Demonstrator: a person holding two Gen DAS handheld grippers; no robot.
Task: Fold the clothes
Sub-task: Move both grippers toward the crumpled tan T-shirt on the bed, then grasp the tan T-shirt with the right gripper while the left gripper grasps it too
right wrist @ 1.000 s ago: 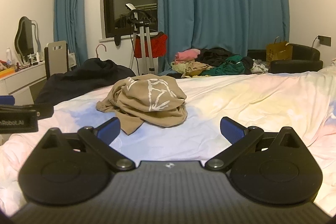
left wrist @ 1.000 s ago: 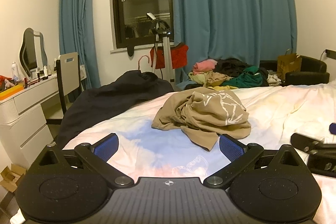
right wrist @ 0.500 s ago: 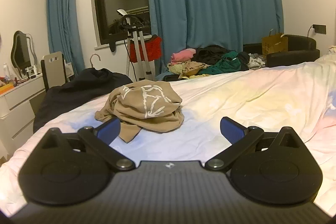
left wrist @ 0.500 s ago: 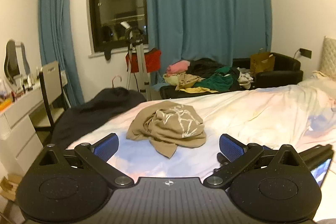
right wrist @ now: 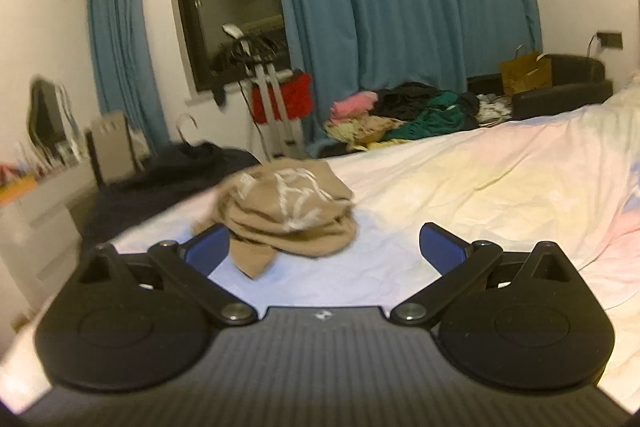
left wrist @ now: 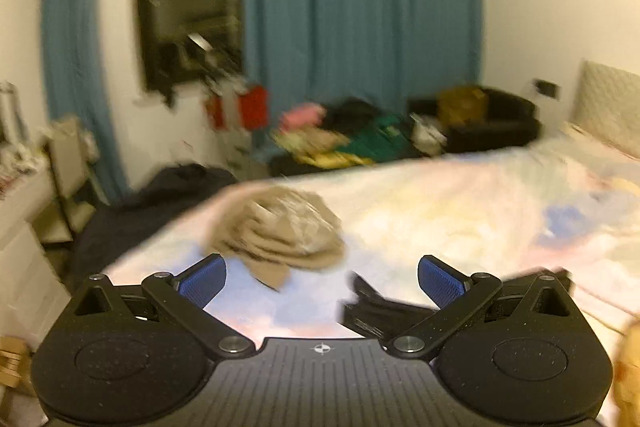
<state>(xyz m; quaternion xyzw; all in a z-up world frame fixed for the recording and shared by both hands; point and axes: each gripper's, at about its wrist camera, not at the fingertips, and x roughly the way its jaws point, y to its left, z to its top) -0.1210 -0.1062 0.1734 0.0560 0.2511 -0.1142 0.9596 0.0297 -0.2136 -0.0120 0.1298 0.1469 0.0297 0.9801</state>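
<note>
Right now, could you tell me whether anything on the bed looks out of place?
Yes: the tan shirt lies crumpled in a heap on the bedsheet, not spread flat. Both tongs, left and right, are open and off it.

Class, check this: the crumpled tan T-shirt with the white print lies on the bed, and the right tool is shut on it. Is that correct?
Not quite. The crumpled tan T-shirt with the white print does lie on the bed, but the right tool is open and holds nothing, as the right wrist view shows.
</note>
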